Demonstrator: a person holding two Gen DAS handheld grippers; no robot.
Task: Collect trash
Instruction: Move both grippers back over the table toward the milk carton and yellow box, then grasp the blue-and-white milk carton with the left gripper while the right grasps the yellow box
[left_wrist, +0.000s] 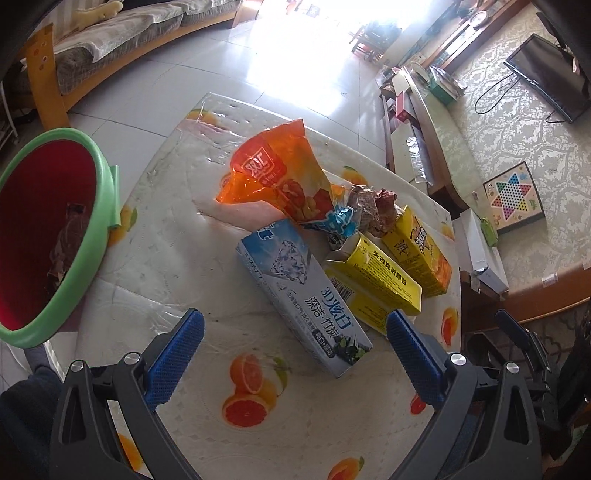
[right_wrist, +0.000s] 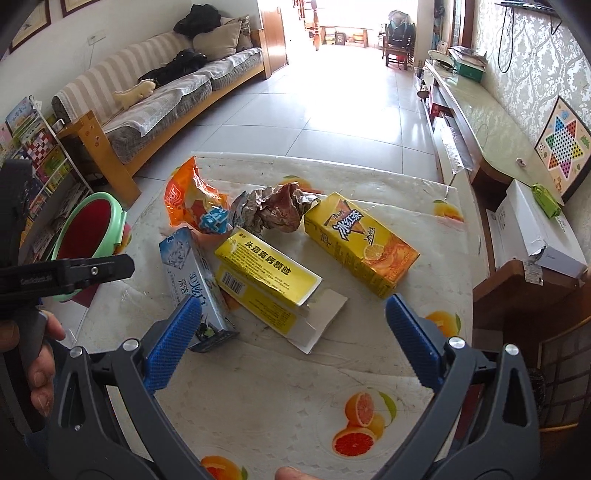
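Observation:
Trash lies on a table with an orange-print cloth (left_wrist: 166, 206): an orange snack bag (left_wrist: 273, 173) (right_wrist: 188, 201), a grey-blue toothpaste box (left_wrist: 303, 291) (right_wrist: 195, 284), a yellow medicine box (left_wrist: 373, 284) (right_wrist: 266, 273), a yellow tea carton (left_wrist: 421, 251) (right_wrist: 360, 242) and crumpled wrappers (left_wrist: 373, 206) (right_wrist: 273, 210). A red bin with a green rim (left_wrist: 48, 236) (right_wrist: 86, 229) stands left of the table with some wrappers inside. My left gripper (left_wrist: 295, 332) is open just before the toothpaste box. My right gripper (right_wrist: 293, 317) is open over the medicine box's near end.
A sofa (right_wrist: 155, 96) runs along the left wall. A long low cabinet (right_wrist: 476, 122) with a checkers board (right_wrist: 563, 147) and a white box (right_wrist: 535, 229) lines the right. A bookshelf (right_wrist: 40, 147) stands far left. Tiled floor (right_wrist: 332, 92) stretches beyond the table.

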